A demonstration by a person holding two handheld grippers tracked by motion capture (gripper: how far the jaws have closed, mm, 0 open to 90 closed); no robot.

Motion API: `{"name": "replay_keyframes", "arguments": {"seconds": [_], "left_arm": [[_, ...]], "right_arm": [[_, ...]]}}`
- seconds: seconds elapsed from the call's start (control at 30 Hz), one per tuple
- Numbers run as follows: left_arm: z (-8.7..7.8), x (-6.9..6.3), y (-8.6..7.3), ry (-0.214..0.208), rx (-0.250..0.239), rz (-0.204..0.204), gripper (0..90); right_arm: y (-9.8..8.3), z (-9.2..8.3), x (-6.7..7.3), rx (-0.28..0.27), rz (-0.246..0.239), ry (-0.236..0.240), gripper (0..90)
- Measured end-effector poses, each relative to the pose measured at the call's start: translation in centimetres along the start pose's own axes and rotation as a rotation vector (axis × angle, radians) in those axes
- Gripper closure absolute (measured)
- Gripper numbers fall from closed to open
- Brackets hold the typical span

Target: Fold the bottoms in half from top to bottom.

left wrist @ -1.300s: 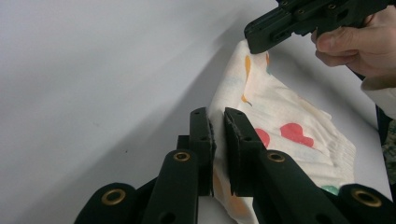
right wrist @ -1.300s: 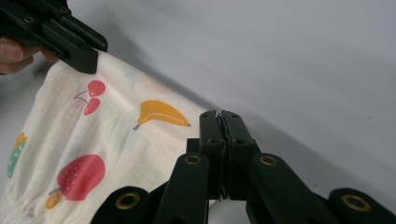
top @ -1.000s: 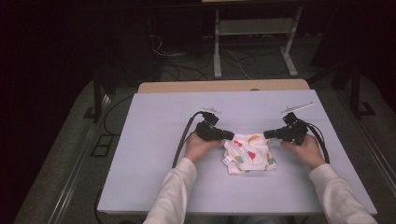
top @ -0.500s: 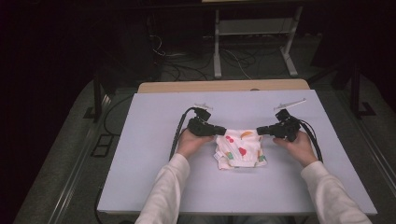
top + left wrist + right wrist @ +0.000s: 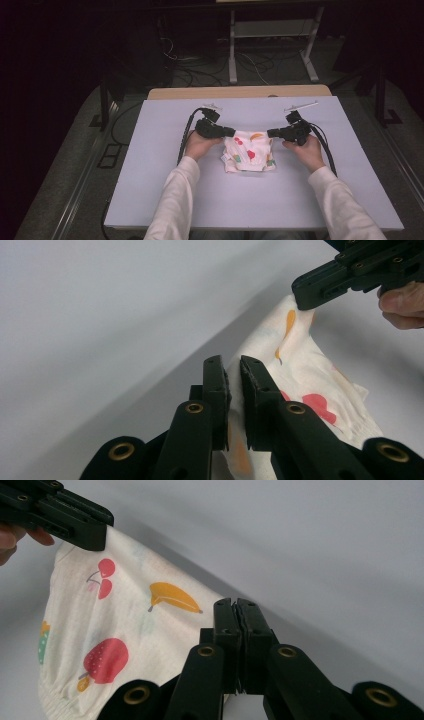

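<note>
Honestly, both grippers, left gripper [image 5: 231, 132] and right gripper [image 5: 271, 133], are pinching the top corners of the fruit-print cloth [image 5: 248, 152] above the table [image 5: 150, 165]; keep tension even so it hangs flat.

Table [image 5: 150, 165] evenly lit, surroundings dark (soft shadows), close jaws slightly blurred.

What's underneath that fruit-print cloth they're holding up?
Under the cloth lies the pale table. The left tongs and right tongs pinch its top corners; whatever its hanging folds cover stays hidden.
</note>
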State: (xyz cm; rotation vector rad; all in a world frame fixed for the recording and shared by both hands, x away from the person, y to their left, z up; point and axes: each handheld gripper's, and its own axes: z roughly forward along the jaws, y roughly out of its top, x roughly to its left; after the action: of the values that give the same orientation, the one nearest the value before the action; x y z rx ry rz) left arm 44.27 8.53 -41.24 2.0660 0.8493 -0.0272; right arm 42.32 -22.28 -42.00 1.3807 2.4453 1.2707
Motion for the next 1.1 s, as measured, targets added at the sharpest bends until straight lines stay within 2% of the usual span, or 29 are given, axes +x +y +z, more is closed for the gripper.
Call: {"name": "replay_keyframes", "arguments": {"seconds": [0.17,0.43,0.53,0.7,0.87,1.1], "left_arm": [[0.0,0.6,-0.2,0.019,-0.017,-0.021,80.8],[0.2,1.6,-0.1,0.025,-0.034,-0.004,80.9],[0.4,2.0,-0.1,0.035,-0.038,-0.01,80.9],[0.5,2.8,0.0,0.029,-0.059,-0.011,80.9],[0.9,3.3,-0.1,0.032,-0.07,-0.011,80.9],[1.3,3.8,-0.4,0.045,-0.075,-0.012,80.8]], "right_arm": [[0.8,0.3,0.5,0.002,-0.02,-0.022,86.7],[1.4,1.0,0.7,0.01,-0.032,-0.061,86.7],[1.5,1.3,0.6,0.003,-0.021,-0.065,86.7],[1.4,1.8,-0.3,-0.045,0.048,-0.024,86.7],[1.4,2.2,-0.5,-0.069,0.047,-0.042,86.7],[1.6,2.8,-0.6,-0.07,0.042,-0.066,86.7]]}}
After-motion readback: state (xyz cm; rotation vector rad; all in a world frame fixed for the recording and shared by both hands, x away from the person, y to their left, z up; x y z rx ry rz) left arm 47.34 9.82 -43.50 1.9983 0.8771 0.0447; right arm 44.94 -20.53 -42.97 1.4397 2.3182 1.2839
